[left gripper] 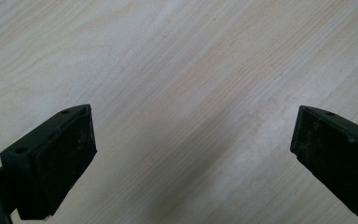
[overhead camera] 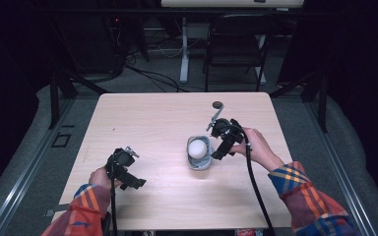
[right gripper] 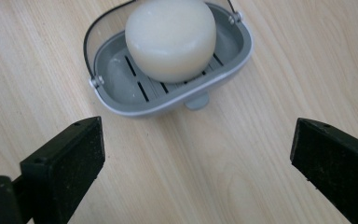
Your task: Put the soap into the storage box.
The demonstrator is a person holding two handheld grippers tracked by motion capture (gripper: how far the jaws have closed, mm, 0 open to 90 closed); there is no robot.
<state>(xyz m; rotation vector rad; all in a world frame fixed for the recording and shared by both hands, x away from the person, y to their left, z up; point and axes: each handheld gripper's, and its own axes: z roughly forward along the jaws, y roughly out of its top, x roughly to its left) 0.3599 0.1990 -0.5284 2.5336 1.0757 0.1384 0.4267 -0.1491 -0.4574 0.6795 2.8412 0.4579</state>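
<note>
Both claws gape wide and empty: our right claw (right gripper: 198, 154) faces the soap (right gripper: 170, 37) resting in its dish (right gripper: 121, 100) just ahead; our left claw (left gripper: 193, 158) hovers over bare worktop (left gripper: 177, 56). We judge nothing remains.

Matt pale wood-grain table (right gripper: 51, 56), smooth grey plastic dish (right gripper: 121, 100), matt soap (right gripper: 170, 37)

Dark-curtained lab (floor cables (overhead camera: 152, 76), folding chair (overhead camera: 236, 42))

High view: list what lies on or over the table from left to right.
left gripper → soap dish holding the white soap bar → right gripper. The small dark disc near the far edge overlaps the right gripper's span, so it is left out.
</note>
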